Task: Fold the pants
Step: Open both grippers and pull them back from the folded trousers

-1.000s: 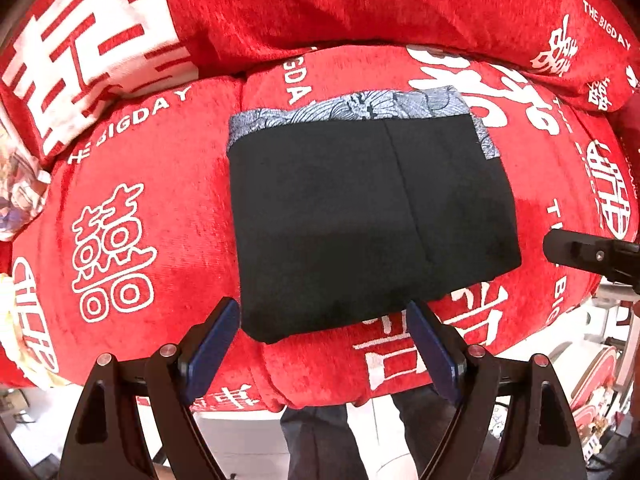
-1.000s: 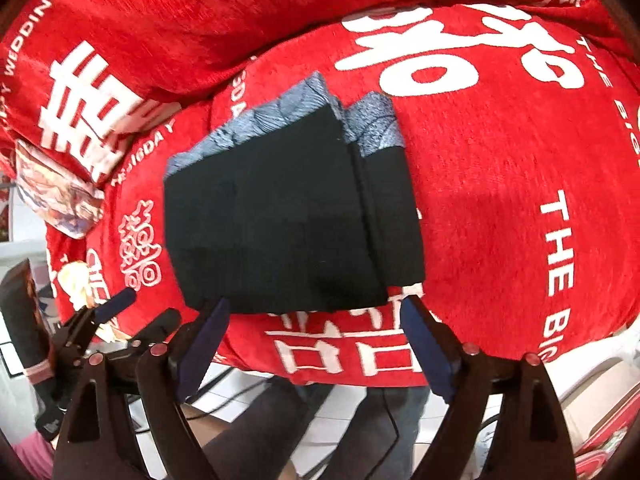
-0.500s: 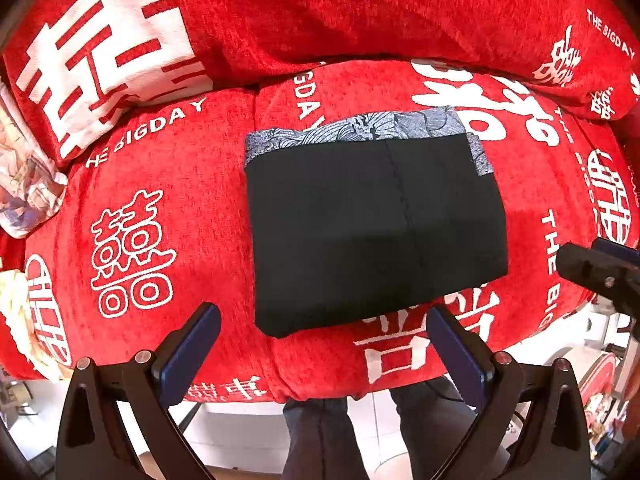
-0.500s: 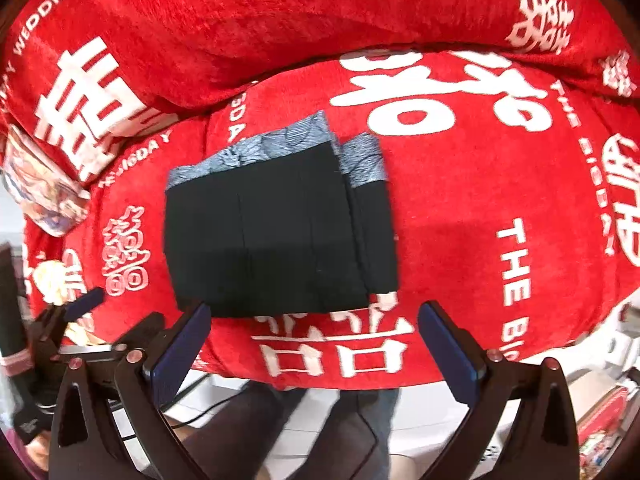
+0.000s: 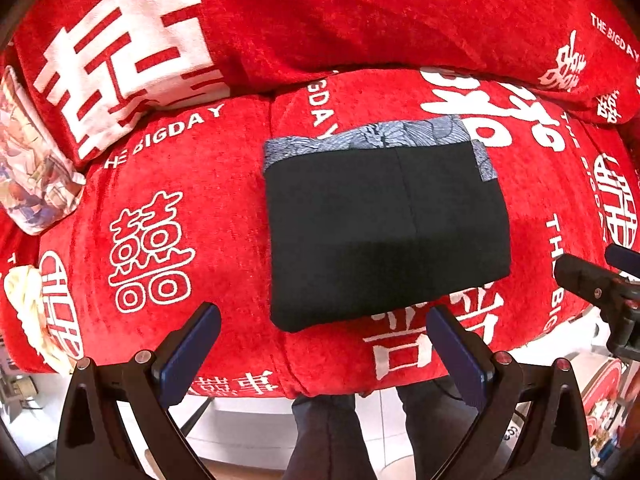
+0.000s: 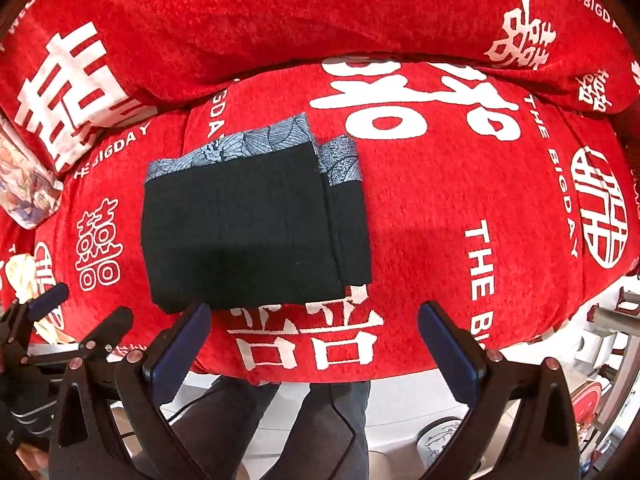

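Black pants [image 5: 384, 232] with a blue-grey patterned waistband lie folded into a flat rectangle on the red sofa seat [image 5: 168, 208]. In the right wrist view the same pants [image 6: 248, 224] lie left of centre, a narrower under-layer sticking out on their right. My left gripper [image 5: 324, 344] hangs above the seat's front edge, open, nothing between its blue pads. My right gripper [image 6: 314, 340] is also open and empty, to the right of the pants. Each gripper shows in the other's view: the right one [image 5: 600, 288] at the right edge, the left one [image 6: 44, 308] at the lower left.
A red back cushion [image 5: 360, 20] with white characters runs along the far side. A patterned pillow [image 5: 32, 176] lies at the left. Below the seat edge I see a person's dark trouser legs [image 6: 312, 424], white floor and clutter at the lower right.
Both grippers have opened wider and risen away from the pants, which now look smaller. The pants lie still on the seat.
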